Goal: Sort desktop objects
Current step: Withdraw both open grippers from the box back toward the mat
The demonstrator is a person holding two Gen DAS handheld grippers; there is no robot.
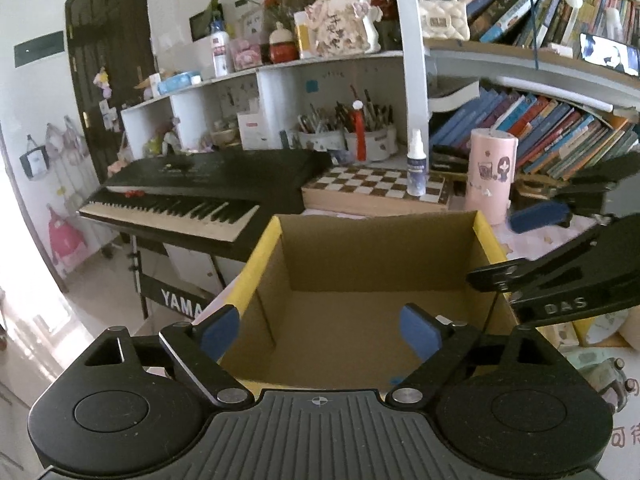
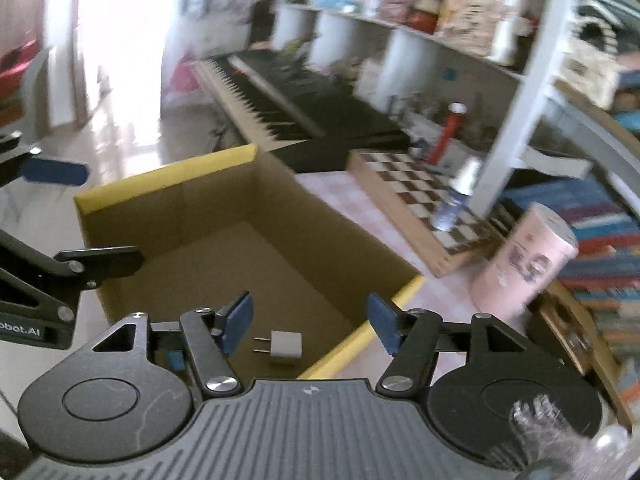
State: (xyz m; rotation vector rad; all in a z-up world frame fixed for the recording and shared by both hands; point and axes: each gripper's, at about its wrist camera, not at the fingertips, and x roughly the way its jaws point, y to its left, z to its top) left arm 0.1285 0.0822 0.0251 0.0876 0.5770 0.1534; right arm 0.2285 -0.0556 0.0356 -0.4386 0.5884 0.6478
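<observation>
An open cardboard box (image 1: 484, 236) with yellow-edged flaps stands on the desk under both grippers. My left gripper (image 1: 320, 330) hangs over the box's near side, jaws wide open with nothing between the blue pads. The right gripper's black arm (image 1: 568, 280) juts in from the right of that view. In the right wrist view the box (image 2: 168, 184) holds a small white plug adapter (image 2: 283, 346) on its floor near the front wall. My right gripper (image 2: 310, 322) hovers above the adapter, open, its pads apart from it. The left gripper's blue pad (image 2: 56, 172) shows at the left edge.
Behind the box lie a chessboard (image 1: 376, 188) with a small spray bottle (image 1: 416, 164) on it, a pink cylindrical tin (image 1: 490, 176), and a black keyboard (image 1: 200, 192). Shelves of books (image 1: 540, 128) and pen cups (image 1: 360, 136) line the back.
</observation>
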